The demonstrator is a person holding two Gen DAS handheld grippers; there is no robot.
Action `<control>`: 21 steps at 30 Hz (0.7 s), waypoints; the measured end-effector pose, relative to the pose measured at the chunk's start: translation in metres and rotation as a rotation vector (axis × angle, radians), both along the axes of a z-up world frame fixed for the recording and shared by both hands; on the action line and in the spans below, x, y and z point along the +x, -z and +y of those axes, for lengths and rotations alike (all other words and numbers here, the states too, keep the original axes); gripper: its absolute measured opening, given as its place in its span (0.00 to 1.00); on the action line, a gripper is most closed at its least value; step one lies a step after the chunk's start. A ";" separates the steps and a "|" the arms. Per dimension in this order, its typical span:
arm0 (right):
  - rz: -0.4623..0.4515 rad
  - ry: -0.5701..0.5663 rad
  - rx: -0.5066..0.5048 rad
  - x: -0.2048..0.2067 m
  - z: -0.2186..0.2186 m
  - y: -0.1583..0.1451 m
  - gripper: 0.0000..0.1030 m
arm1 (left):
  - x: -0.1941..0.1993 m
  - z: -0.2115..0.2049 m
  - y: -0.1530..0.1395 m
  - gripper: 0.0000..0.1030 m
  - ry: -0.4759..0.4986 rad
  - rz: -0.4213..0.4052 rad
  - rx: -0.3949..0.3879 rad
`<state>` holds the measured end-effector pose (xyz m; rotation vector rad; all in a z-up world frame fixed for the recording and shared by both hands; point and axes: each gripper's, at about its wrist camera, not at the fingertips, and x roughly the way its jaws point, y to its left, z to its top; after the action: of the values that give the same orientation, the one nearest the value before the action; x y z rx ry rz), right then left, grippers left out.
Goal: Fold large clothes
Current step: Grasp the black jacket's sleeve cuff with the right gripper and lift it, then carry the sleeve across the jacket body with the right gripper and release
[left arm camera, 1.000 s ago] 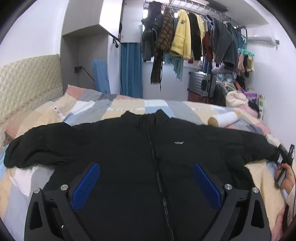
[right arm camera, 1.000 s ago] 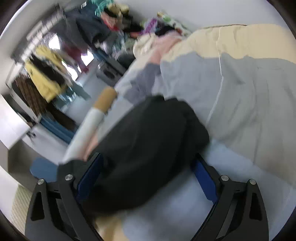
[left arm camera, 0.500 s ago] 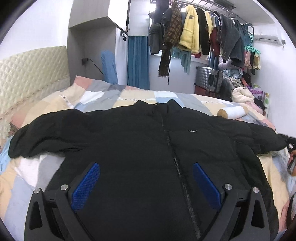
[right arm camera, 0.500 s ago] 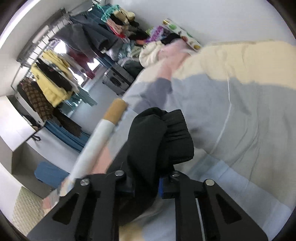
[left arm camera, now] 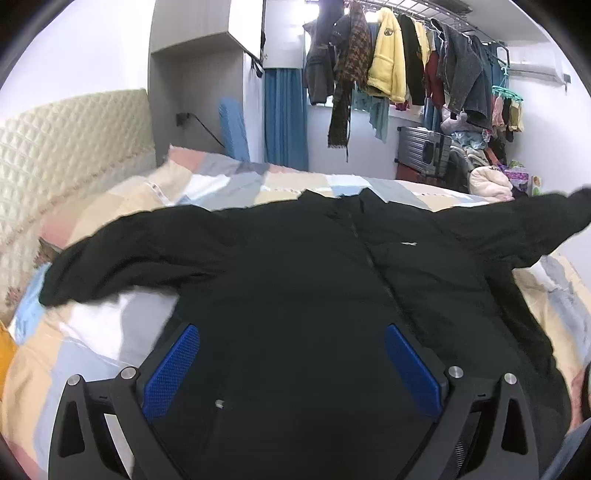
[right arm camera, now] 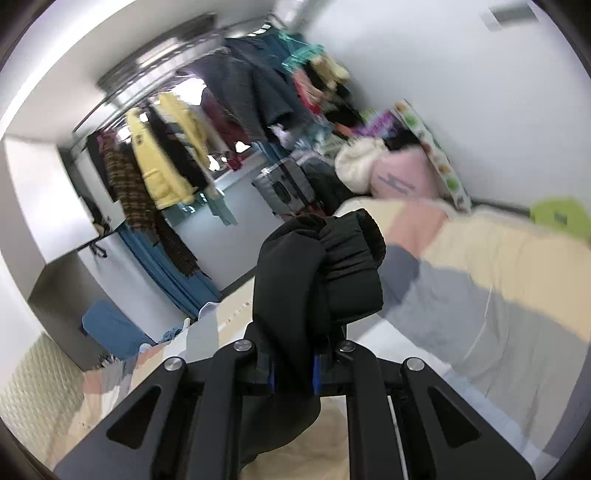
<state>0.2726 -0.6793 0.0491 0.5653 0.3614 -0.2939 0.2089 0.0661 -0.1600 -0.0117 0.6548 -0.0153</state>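
While the black jacket point(left arm camera: 295, 266) lies face up on the bed point(left arm camera: 110, 206), the right gripper point(right arm camera: 291, 369) is clamped on 1 sleeve cuff point(right arm camera: 332, 266), raised clear. Left gripper point(left arm camera: 291, 365) hovers wide, empty. Sleeve fold in hand; next, carry the cuff across the chest.

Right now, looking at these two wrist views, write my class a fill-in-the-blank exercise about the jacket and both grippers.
1. The black jacket lies spread on the ____.
2. The right gripper is shut on the jacket's ____.
3. The left gripper hovers over the jacket with its jaws ____.
4. On the clothes rail hangs a fleece jacket coloured ____.

Missing words: bed; sleeve; open; yellow
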 end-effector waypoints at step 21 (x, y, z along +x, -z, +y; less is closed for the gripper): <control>-0.069 -0.344 -0.463 0.053 0.355 -0.138 0.14 | 0.006 0.080 -0.003 0.99 -0.060 -0.112 -0.158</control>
<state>0.3260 -0.3240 0.1871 0.0533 0.3044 -0.0211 0.2147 0.1462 -0.1570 -0.1817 0.5396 -0.0097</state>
